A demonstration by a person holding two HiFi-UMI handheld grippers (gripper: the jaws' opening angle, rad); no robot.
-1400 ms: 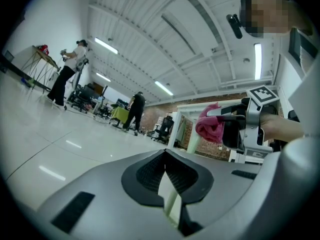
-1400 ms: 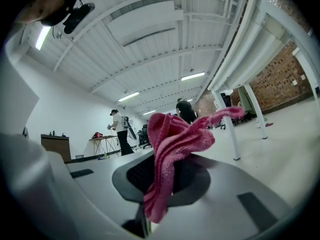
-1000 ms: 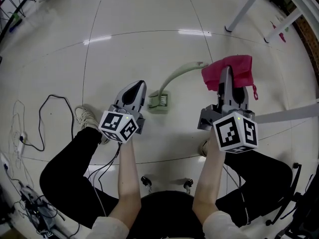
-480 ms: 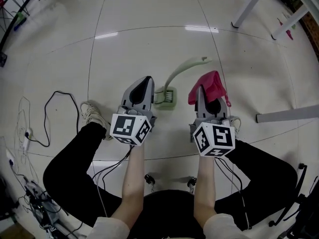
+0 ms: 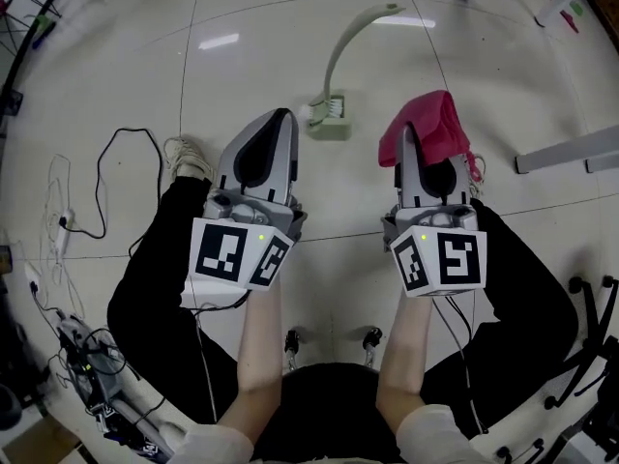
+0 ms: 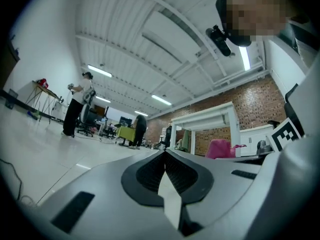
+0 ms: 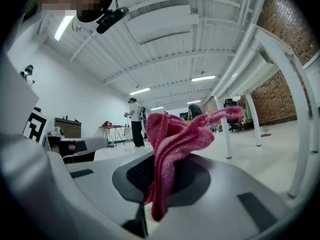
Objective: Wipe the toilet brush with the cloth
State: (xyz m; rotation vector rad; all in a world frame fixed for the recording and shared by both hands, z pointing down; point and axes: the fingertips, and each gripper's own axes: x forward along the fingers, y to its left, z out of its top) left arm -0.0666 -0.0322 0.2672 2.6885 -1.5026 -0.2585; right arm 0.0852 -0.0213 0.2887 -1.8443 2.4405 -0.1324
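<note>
A pale green toilet brush [image 5: 334, 66] lies on the white floor ahead of me, bristle head nearest, its curved handle reaching away to the upper right. My left gripper [image 5: 287, 116] is shut and empty, held level to the left of the brush head and apart from it. The right gripper [image 5: 411, 129] is shut on a pink cloth [image 5: 430, 127], which bunches up over its tip. From the right gripper view the cloth [image 7: 172, 146] rises from between the closed jaws. In the left gripper view the jaws meet with nothing between them, and the cloth [image 6: 222, 147] shows at the right.
A black cable [image 5: 116, 167] and a white cable [image 5: 53, 225] trail over the floor at the left. White table legs [image 5: 566, 153] stand at the right and upper right. A shoe [image 5: 184, 155] rests by my left knee. People stand far off across the room [image 6: 77, 106].
Both grippers have come back toward my body and now sit above my knees. The brush lies farther ahead of them. The cloth stays clamped in the right gripper.
</note>
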